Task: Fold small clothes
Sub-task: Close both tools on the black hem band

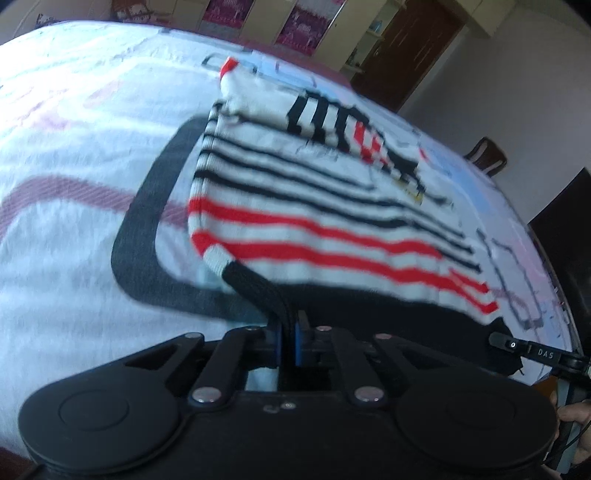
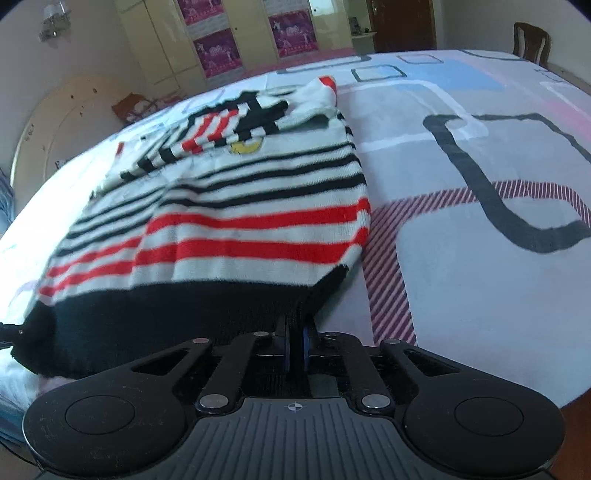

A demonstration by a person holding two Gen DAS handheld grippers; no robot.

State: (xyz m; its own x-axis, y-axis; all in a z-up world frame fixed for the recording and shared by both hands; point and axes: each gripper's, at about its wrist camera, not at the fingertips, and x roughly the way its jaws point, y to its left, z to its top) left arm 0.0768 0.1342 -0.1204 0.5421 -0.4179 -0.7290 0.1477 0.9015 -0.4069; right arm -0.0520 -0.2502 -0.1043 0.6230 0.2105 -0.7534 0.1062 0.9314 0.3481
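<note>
The left gripper (image 1: 289,334) has its fingers (image 1: 300,341) pressed narrow on the black ribbed hem of a small knitted sweater with red, black and white stripes (image 1: 314,218); a bunched fold of that hem rises straight out from between the blue pads. Beyond the fingers the knit slopes away, red stripes nearest, thin black stripes further on, and a blocky black and red pattern at the far end, where a white sleeve with a red cuff (image 1: 229,68) sticks up. To the right of the fingers the black hem runs across to the tip of the right gripper (image 1: 532,352), which shows at the frame's edge.

In the right wrist view, the right gripper (image 2: 295,350) likewise has its fingers (image 2: 282,350) pinched close together on the black hem at the sweater's (image 2: 236,221) other corner. The garment stretches ahead and to the left of these fingers, its far part lying on the bed. A yellow patch (image 2: 247,147) sits just below the patterned chest.

Under and around the sweater lies a pale bedsheet printed with dark grey loops, pink hatched bands and blue rectangles (image 2: 480,258), spreading wide to the right of the right fingers. Beyond it stand cream wardrobe doors with magenta posters (image 2: 218,51), a brown wooden door (image 2: 402,24) and a dark wooden chair (image 2: 532,38).
</note>
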